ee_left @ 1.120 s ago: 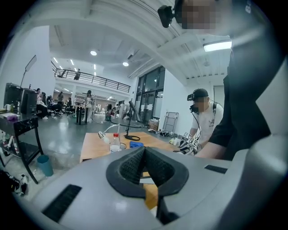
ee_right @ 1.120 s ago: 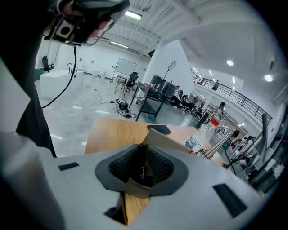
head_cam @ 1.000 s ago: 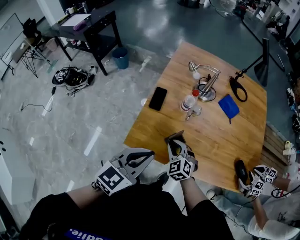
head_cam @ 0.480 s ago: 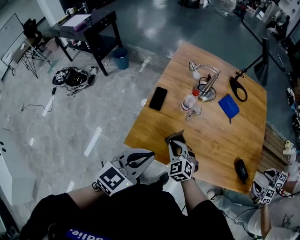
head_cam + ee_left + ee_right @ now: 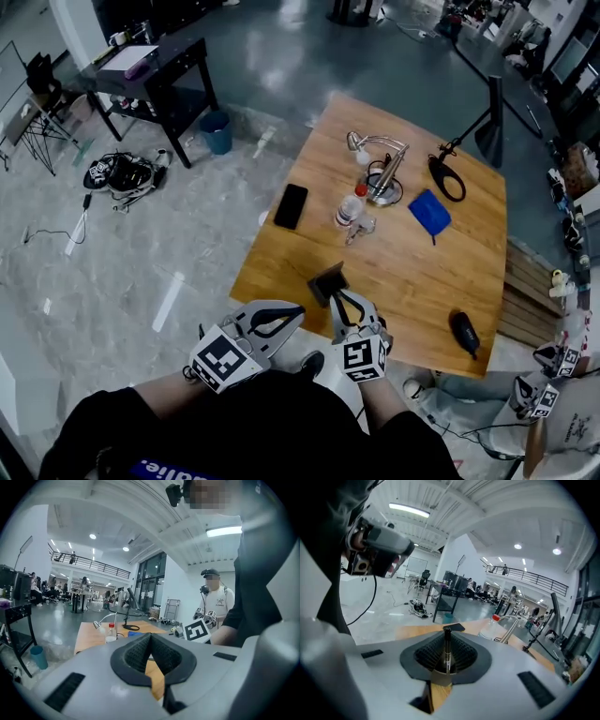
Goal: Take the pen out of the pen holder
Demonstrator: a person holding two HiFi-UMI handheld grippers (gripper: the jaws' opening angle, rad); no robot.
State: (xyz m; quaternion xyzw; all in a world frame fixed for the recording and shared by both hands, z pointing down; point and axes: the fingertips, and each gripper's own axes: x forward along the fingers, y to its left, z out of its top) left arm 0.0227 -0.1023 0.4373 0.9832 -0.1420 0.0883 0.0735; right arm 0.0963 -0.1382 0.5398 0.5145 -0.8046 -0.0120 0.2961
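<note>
Step in hand: as I judge it, the pen is already out and being carried, so what remains is to lay it down.
Right tool (image 5: 446, 645): jaws closed on the pen (image 5: 447, 652), pinching it across its barrel.
Left tool (image 5: 150, 641): jaws together with nothing between them. In the head view it sits lower left of centre, off the tabletop (image 5: 412, 272).
Doing it well: keep the pinch steady, since a slim barrel could pivot between the pads. Lower it onto bare wood, away from the bottle (image 5: 349, 208) and lamp (image 5: 375, 150) at upper middle, and open only once it rests.
Pen's place: in the right tool, over the tabletop's lower-left edge in the head view.
Pen's look: slim and dark with a glossy barrel, its blunt end standing up past the pads.
Pen holder: the dark box (image 5: 328, 279) just beyond the right tool's tips may be it — I cannot tell.
</note>
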